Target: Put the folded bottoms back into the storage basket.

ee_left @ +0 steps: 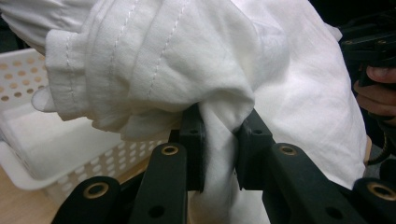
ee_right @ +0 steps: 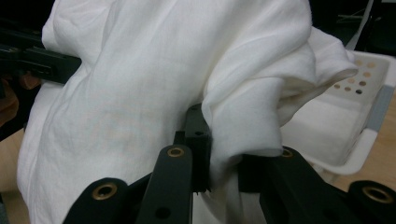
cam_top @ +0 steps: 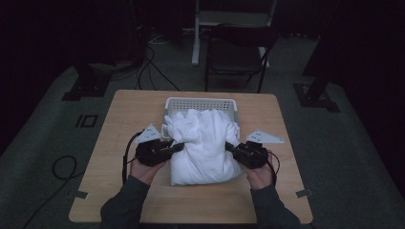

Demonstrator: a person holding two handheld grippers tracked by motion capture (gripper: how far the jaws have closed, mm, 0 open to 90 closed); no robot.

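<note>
A: Dim room, dark carpet; wooden table [cam_top: 119, 191] in the middle, a folding chair [cam_top: 236, 55] beyond its far edge, cables on the floor

B: On the table?

A: White perforated basket [cam_top: 200, 103] at the far side. A bundled white garment [cam_top: 203, 143] lies half in it, half spilling onto the wood toward the person

B: Grippers?

A: Left gripper [ee_left: 219, 149] pinches a fold of the cloth at the bundle's left edge. Right gripper [ee_right: 224, 154] is clamped on a fold at the right edge, one jaw partly draped by fabric

B: Hands?

A: Left hand [cam_top: 143, 169] and right hand [cam_top: 260, 174] hold the tools from below, sleeves at the near edge
</note>
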